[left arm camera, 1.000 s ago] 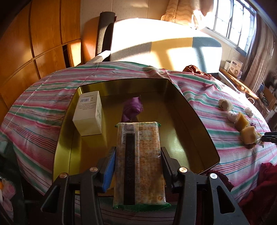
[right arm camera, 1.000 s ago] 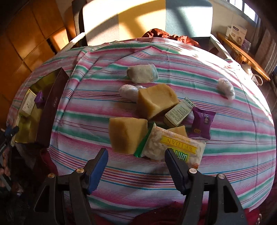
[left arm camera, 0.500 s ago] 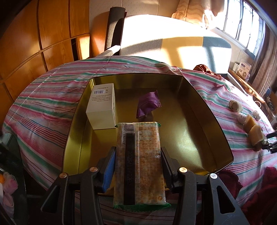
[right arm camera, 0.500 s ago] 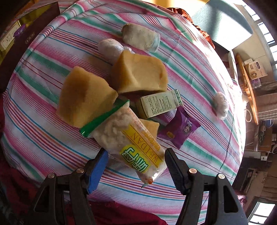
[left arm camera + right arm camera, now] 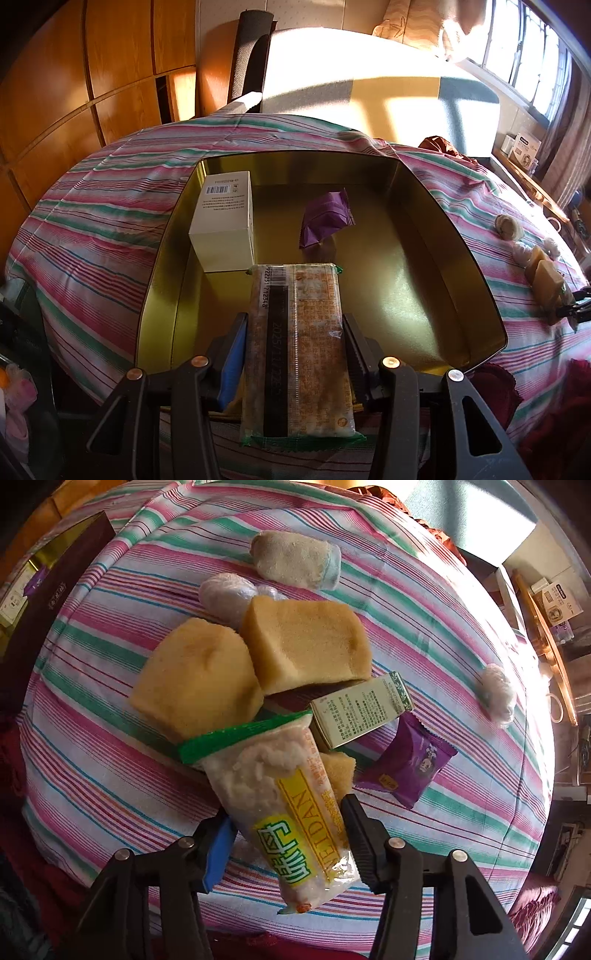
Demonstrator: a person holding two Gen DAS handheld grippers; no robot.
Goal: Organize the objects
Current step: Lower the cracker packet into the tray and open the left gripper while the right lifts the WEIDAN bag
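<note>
My left gripper pinches a long snack packet by its sides, one finger pressed on each edge, printed back facing up. It hangs over the near part of a gold tin that sits on the striped cloth. Inside the tin, a white box stands near the far-left corner, just beyond the packet's far end, and a purple wrapper lies to its right, toward the middle.

My right gripper has its fingers on either side of a second packet, the one with a green end and a yellow label; they look to be touching its edges, but I cannot tell how firmly it is squeezed. The packet lies slanted, its green end against two yellow sponge blocks. A small green-and-white carton rests just right of it, with a purple sachet beside that. Farther off sit a rolled cloth and a wrapped white ball; another white bundle lies well apart at the right.
</note>
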